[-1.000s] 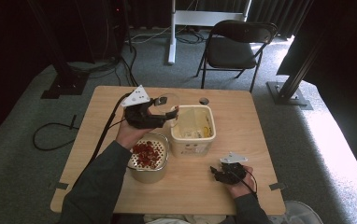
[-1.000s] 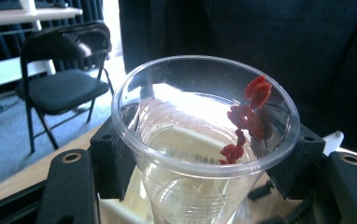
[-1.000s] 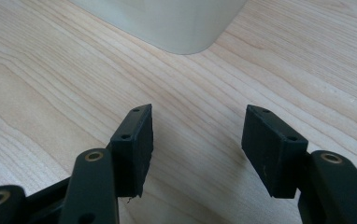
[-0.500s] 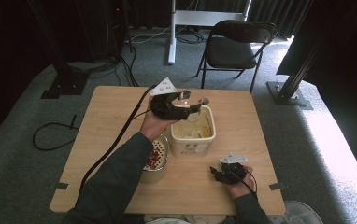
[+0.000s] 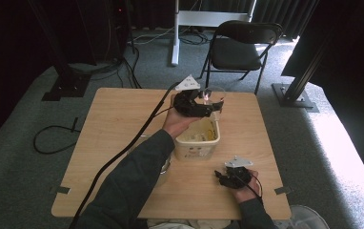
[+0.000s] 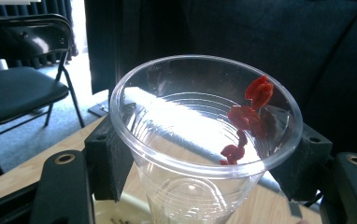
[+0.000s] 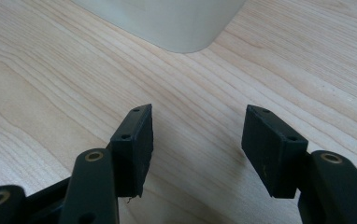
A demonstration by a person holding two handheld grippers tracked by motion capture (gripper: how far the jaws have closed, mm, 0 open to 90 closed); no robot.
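Surface (image 5: 113, 119) was a wooden table, chair (image 5: 239, 50) behind it at the far side. Cream tub (image 5: 197, 140) sat near the middle, inside looked mostly bare with a few pale bits, too small to identify. A second container (image 5: 163, 167) sat just left of the tub, largely hidden under the left sleeve, contents not readable.

Left tool (image 5: 204, 106) hung above the tub's far end, near the surface's far edge. Left tool (image 6: 204, 172) was clenched on a clear plastic cup (image 6: 204, 140), 1 jaw pad on each side of the wall below the rim. Cup (image 5: 212, 95) was held roughly upright. It held about 4 red dried pieces (image 6: 249, 116), stuck up the inner wall near the rim; the bottom looked bare.

Right tool (image 5: 227, 177) rested low at the near right of the surface, in the hand. Right tool (image 7: 195, 149) was released, jaws spread, nothing between them, bare wood under them, tub corner (image 7: 176, 28) ahead.

Progress, as a judgement: most of the cup's load appeared gone, so the emptying looked nearly done. Left to do: shake off the stuck pieces and set the cup down.
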